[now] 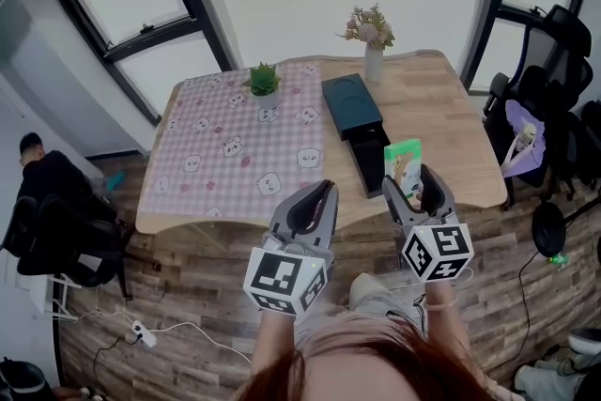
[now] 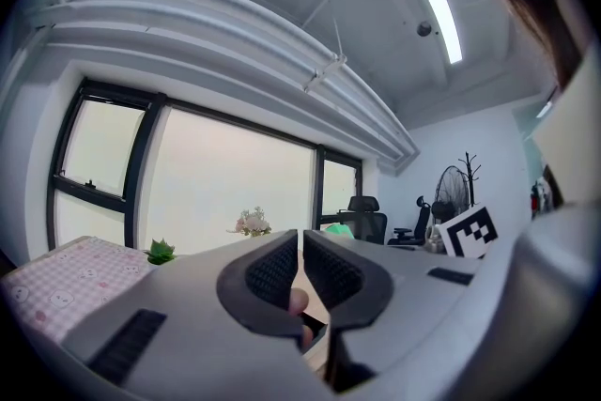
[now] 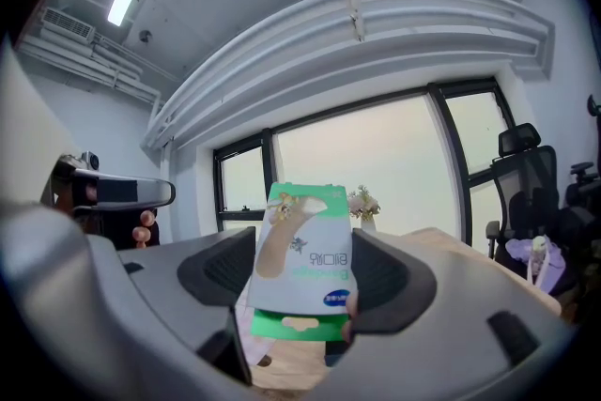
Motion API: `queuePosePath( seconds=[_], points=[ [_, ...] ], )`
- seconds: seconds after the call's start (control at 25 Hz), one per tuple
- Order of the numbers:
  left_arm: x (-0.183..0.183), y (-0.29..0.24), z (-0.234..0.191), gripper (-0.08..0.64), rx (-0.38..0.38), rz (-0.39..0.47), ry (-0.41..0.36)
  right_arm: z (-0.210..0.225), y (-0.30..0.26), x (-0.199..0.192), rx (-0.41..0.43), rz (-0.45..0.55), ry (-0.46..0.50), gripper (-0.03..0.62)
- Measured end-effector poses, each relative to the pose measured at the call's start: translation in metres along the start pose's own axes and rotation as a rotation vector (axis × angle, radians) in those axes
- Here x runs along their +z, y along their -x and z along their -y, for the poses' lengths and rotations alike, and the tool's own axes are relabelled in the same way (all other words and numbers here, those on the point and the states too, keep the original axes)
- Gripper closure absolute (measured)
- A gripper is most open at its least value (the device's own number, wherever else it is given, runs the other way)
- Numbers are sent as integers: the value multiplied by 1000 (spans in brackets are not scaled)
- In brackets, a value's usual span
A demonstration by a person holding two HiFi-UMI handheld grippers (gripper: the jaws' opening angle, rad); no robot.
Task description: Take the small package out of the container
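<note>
Small package (image 3: 305, 263) is green and white, and it sits pinched between the two jaws of the right gripper (image 3: 305, 275). The jaws press on its sides and hold it up. From the head view the small package (image 1: 404, 157) is at the near end of the dark container (image 1: 349, 106), close to the open part that points at the person. It looks lifted up and out, so I think the taking-out is done or almost done. What may be left is to carry it away from the container and set it down.

The left gripper (image 1: 317, 197) hangs to the left of the container, near the table edge. Its jaws are pressed together with nothing between them (image 2: 300, 263).

Past the container's far end are a vase of flowers (image 1: 372, 38) and a little green plant (image 1: 264, 80).

Some things are hard to tell. The inside of the container is too dark to see. The bottom of the package hides behind the jaws, so I cannot tell if it is fully clear of the container's edge.
</note>
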State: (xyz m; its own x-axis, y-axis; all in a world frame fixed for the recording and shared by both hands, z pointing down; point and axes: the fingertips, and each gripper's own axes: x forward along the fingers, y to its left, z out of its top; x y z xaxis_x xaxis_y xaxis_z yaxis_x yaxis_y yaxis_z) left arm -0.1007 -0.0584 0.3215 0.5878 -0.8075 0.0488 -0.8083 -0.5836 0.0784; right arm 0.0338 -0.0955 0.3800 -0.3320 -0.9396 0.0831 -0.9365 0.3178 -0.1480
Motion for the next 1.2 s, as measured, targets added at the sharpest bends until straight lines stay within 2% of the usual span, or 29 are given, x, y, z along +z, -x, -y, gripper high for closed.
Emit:
queuePosePath(
  seconds=[0.24, 1.2],
  points=[
    [5, -8, 9, 540, 23, 12, 5, 7, 14, 11, 17, 27, 1, 273],
    [14, -35, 97, 539, 97, -14, -10, 49, 77, 59, 154, 91, 1, 275]
  ],
)
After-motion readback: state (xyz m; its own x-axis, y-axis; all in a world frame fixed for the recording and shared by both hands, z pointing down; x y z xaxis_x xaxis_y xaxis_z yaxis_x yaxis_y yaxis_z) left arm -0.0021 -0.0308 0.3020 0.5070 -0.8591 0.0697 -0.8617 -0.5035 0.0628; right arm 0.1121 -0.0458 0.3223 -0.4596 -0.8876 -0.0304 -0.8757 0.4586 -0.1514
